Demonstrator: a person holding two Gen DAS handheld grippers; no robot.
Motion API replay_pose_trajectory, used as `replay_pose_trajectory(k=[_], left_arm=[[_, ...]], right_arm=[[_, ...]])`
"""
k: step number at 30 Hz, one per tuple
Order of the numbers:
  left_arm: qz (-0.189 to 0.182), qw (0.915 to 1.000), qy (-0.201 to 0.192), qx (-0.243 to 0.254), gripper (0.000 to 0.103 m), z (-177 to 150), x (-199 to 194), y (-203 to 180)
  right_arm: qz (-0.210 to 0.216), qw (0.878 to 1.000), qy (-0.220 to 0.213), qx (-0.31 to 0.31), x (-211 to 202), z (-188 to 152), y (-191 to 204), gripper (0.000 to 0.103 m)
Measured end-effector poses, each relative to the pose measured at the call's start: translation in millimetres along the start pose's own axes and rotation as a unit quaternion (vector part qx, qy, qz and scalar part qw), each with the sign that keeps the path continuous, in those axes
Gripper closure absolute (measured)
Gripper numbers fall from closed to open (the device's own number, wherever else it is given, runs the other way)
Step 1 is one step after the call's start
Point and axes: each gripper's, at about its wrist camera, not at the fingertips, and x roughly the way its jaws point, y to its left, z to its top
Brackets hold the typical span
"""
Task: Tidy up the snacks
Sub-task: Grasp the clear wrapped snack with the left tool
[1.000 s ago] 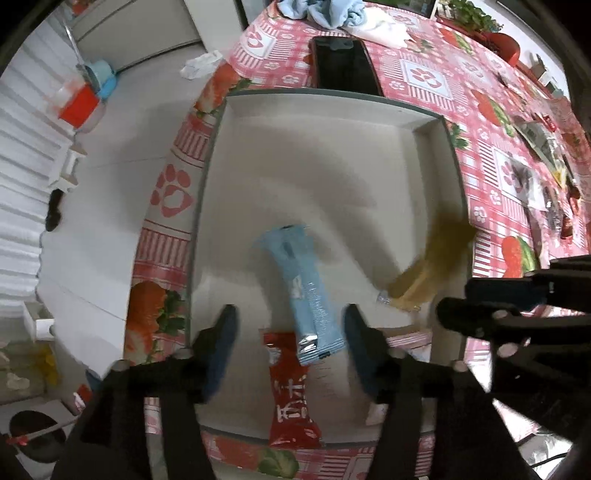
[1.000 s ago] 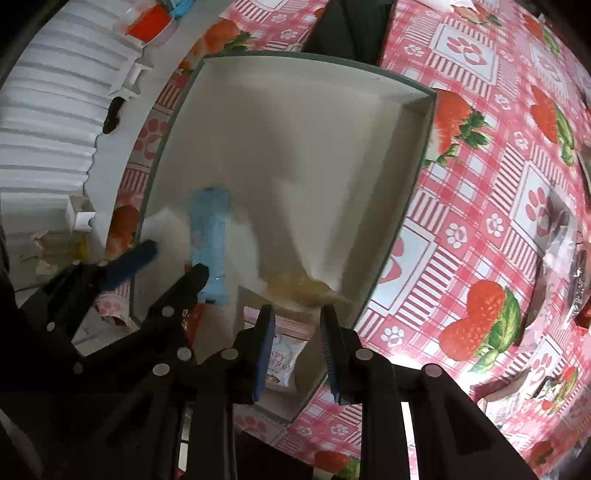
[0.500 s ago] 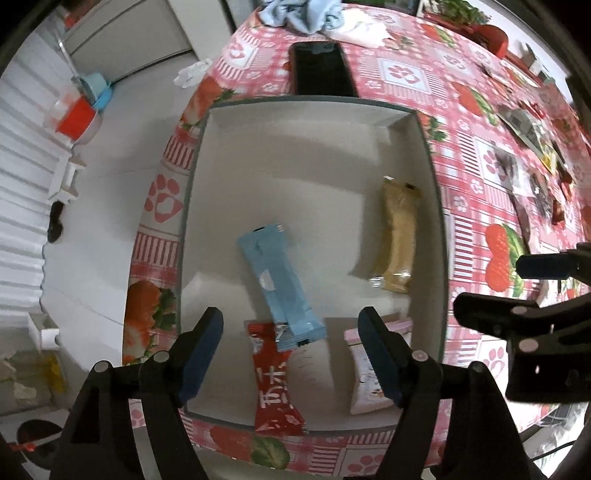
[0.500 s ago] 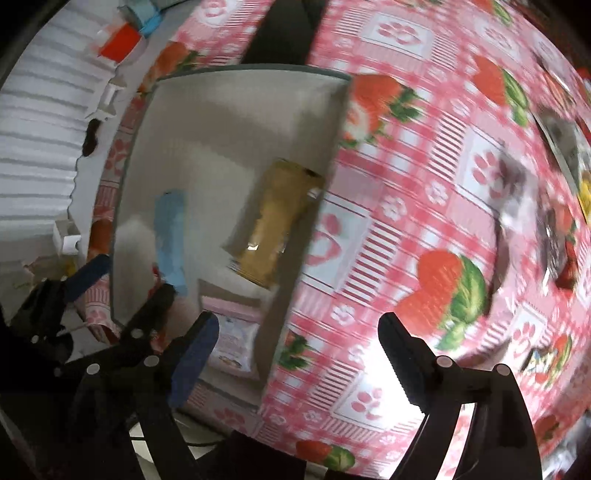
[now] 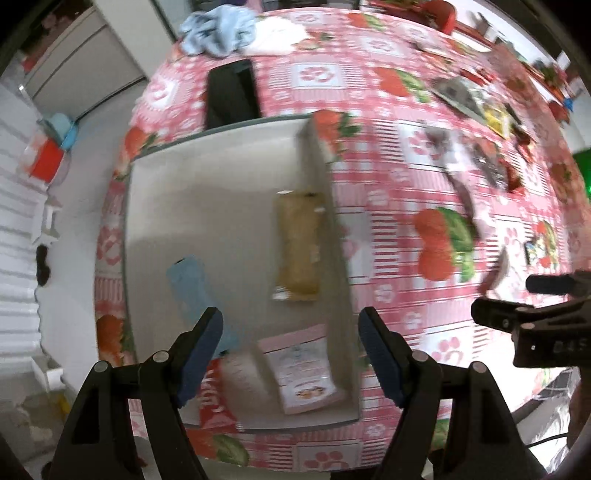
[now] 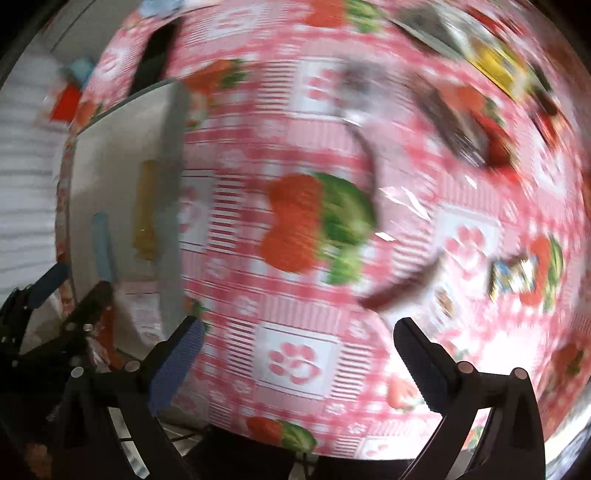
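Observation:
A shallow white box (image 5: 207, 206) lies on the strawberry tablecloth (image 5: 388, 206). In it lie a tan snack bar (image 5: 299, 247), a light blue bar (image 5: 192, 288), a pink-white packet (image 5: 299, 369) and a red packet (image 5: 212, 391). My left gripper (image 5: 290, 354) is open and empty above the box's near end. My right gripper (image 6: 295, 354) is open and empty over the bare cloth right of the box (image 6: 118, 155). Several loose snack packets (image 6: 461, 122) lie farther right, blurred.
A black phone (image 5: 231, 94) and a blue cloth (image 5: 218, 29) lie beyond the box. The table's left edge drops to the floor, where a red container (image 5: 44, 162) stands. The right gripper also shows in the left wrist view (image 5: 535, 306).
The right gripper let go of the tan bar into the box, opened wide and swung right over the cloth. The left gripper drew back and turned right.

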Motion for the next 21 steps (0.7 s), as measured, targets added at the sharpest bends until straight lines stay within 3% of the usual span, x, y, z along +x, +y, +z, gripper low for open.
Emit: replay_pose_trajectory(k=[6, 12, 21], left_arm=[[-0.028, 0.9988, 0.006, 0.041, 0.024, 16.3, -1.6, -48.0], [-0.051, 0.9974, 0.031, 0.04, 0.024, 39.4, 10.9, -88.0], [-0.088, 0.9933, 0.071, -0.024, 0.024, 87.5, 50.0, -133.4]], right_arm=[[0.002, 0.996, 0.007, 0.085, 6.4, -19.5, -70.2, 0.0], [0.006, 0.99, 0.007, 0.14, 9.0, -41.2, -126.0, 0.0], [0.017, 0.982, 0.012, 0.186, 15.6, -75.1, -192.1, 0.0]])
